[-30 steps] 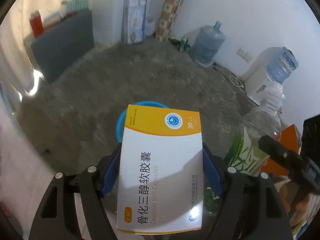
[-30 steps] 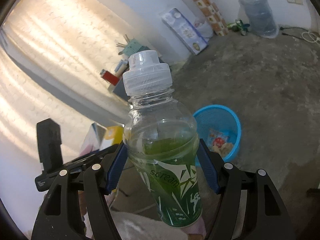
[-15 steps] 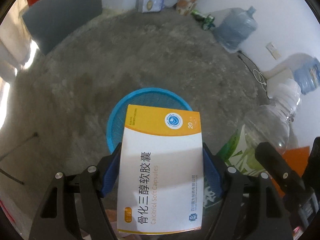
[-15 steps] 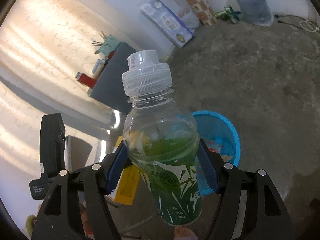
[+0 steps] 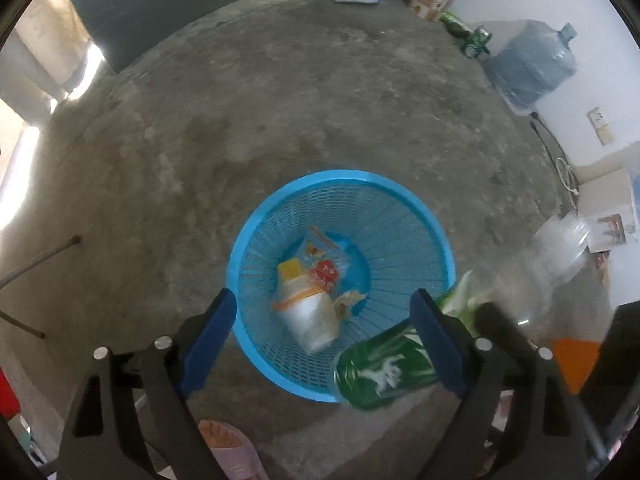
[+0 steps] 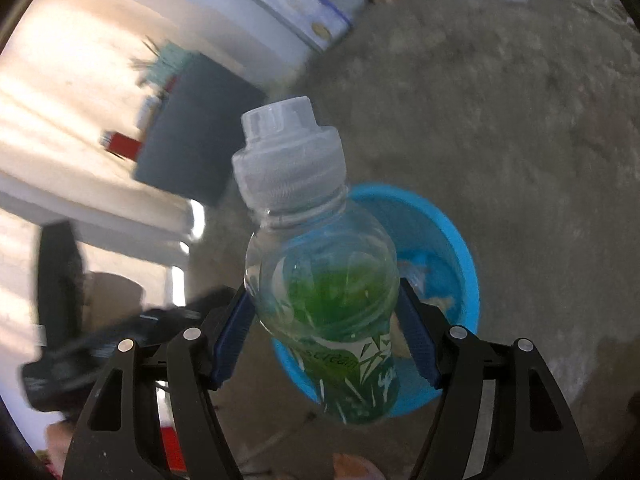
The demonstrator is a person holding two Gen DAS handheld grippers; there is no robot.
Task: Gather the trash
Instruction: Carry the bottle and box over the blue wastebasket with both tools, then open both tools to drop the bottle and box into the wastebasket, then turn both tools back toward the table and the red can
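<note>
Left jaws opening, nothing between, left gripper (image 5: 324, 334) over basket (image 5: 408, 204) with box (image 5: 308, 312) dropped inside; right gripper (image 6: 326, 336) clamped on bottle (image 6: 320, 280), poised above basket rim.

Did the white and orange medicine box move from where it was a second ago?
Yes. The medicine box has dropped out of the left claw, whose jaws are opening, into the blue basket on the floor, among the wrappers there.
</note>
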